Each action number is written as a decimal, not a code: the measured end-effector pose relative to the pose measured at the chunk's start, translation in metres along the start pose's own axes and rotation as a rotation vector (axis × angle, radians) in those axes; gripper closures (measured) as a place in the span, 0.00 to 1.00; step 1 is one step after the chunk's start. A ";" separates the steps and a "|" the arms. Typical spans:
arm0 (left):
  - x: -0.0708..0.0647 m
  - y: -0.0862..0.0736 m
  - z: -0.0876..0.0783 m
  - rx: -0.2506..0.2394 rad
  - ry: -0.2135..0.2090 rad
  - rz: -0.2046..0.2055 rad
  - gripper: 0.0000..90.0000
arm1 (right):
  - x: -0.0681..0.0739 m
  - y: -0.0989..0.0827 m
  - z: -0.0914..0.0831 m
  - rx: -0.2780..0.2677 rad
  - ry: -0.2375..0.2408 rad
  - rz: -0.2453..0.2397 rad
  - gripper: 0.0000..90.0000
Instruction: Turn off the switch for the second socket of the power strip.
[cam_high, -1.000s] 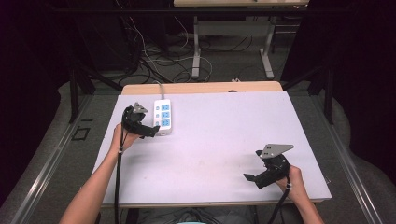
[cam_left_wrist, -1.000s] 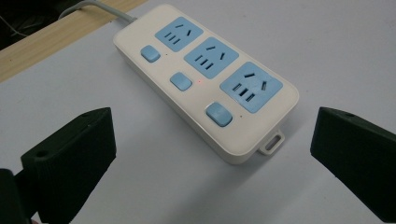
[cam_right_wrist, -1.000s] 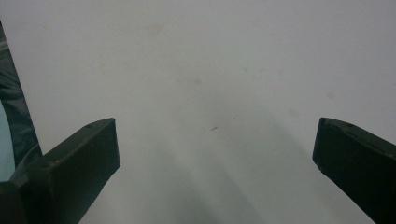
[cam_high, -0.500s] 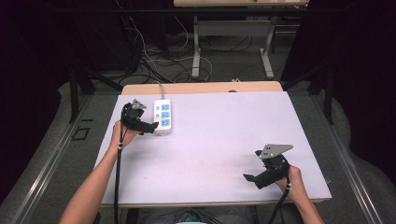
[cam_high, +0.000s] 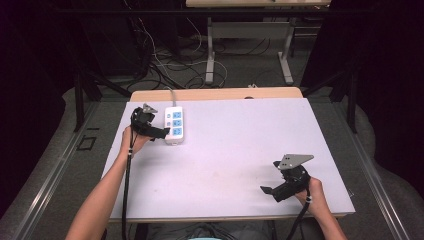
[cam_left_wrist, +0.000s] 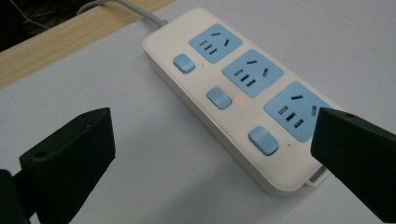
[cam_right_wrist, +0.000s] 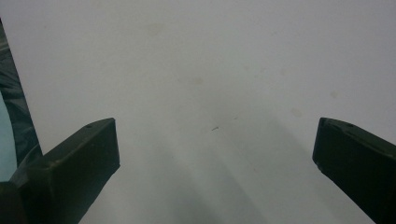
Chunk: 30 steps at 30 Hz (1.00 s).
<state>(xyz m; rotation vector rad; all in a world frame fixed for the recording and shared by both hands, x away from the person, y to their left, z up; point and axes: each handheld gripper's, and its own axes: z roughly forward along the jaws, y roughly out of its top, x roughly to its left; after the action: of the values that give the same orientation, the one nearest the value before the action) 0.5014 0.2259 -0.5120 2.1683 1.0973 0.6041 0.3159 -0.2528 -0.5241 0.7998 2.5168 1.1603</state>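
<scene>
The left gripper (cam_high: 161, 131), jaws spread wide, hovers at the near end of the white power strip (cam_high: 174, 124) — no readable lettering on it — by the table's (cam_high: 225, 165) far-left edge. The right gripper (cam_high: 270, 190) gapes empty over bare tabletop near the front-right edge — broad open room between.

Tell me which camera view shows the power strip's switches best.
The left gripper view: the power strip lies close, with three blue switches beside its three sockets, between the open left tongs. In the high view it is small, its switches barely discernible. The right gripper view faces bare table.
</scene>
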 end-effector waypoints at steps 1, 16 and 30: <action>0.001 0.002 0.000 0.003 0.001 0.001 0.00 | 0.000 0.000 0.000 0.000 0.000 0.000 0.00; 0.006 0.018 0.009 0.017 0.022 -0.041 0.00 | 0.000 -0.001 0.002 -0.014 0.005 0.003 0.00; 0.007 0.020 0.018 0.022 0.056 -0.059 0.07 | -0.001 0.000 0.001 0.013 0.015 0.002 0.00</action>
<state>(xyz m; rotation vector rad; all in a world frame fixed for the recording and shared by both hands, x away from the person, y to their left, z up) 0.5280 0.2164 -0.5097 2.1417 1.1985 0.6328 0.3170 -0.2529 -0.5249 0.7995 2.5387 1.1560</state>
